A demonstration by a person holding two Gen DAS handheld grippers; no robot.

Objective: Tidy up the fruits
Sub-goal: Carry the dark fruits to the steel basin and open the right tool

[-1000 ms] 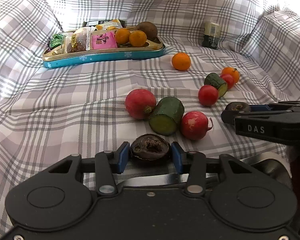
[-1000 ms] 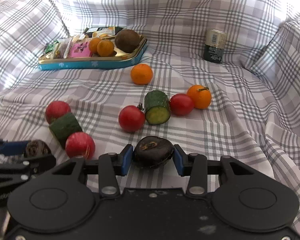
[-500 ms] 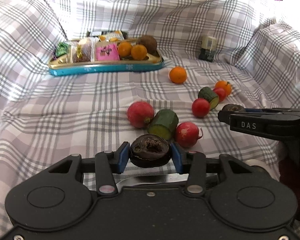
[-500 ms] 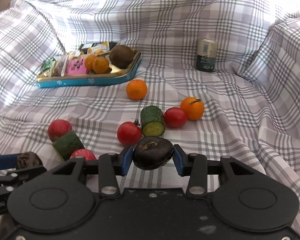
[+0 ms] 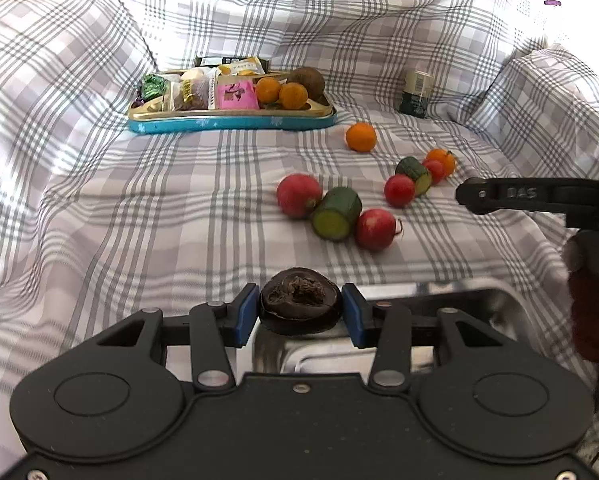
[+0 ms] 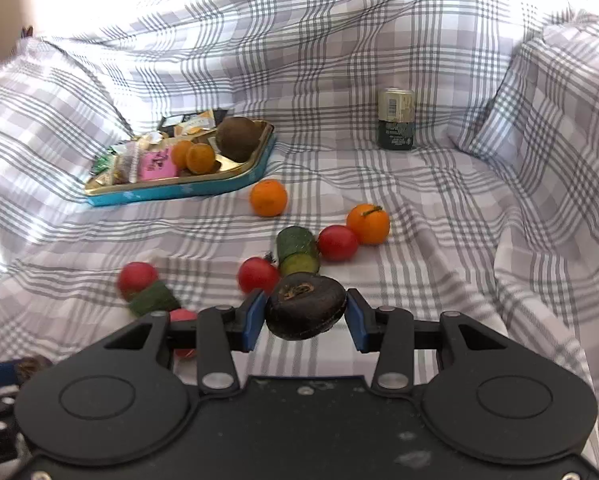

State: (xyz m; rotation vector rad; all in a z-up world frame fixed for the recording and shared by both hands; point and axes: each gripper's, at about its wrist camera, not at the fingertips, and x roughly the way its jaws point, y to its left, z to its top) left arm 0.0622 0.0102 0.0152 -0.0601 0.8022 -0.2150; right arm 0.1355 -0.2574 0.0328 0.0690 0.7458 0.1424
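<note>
Checked grey-and-white cloth drapes over the whole surface and rises in folds behind. At far left sits a blue-rimmed gold tray point(image 5: 235, 123), already holding wrapped snacks, 2 small oranges point(image 5: 281, 93) and a brown round fruit point(image 5: 308, 80); it looks like the collecting spot, which would explain why both hands carry fruit. Moving right, 2 red radishes flank a cucumber chunk point(image 5: 335, 214) on the cloth, then a loose orange point(image 5: 360, 136) and a cluster of 2 tomatoes, another cucumber piece and a stemmed orange point(image 6: 368, 224). A small dark jar point(image 6: 396, 124) stands at the back right.

The left tongs point(image 5: 299, 314) are clamped on a dark wrinkled fruit point(image 5: 299, 300), cut or stem face up, held above a shiny metal tray edge. The right tongs point(image 6: 305, 316) pinch a second dark round fruit point(image 6: 305, 312) clear of the cloth. Both point down at a slant toward the spread, side by side, the right one visible at the left camera's right edge.
</note>
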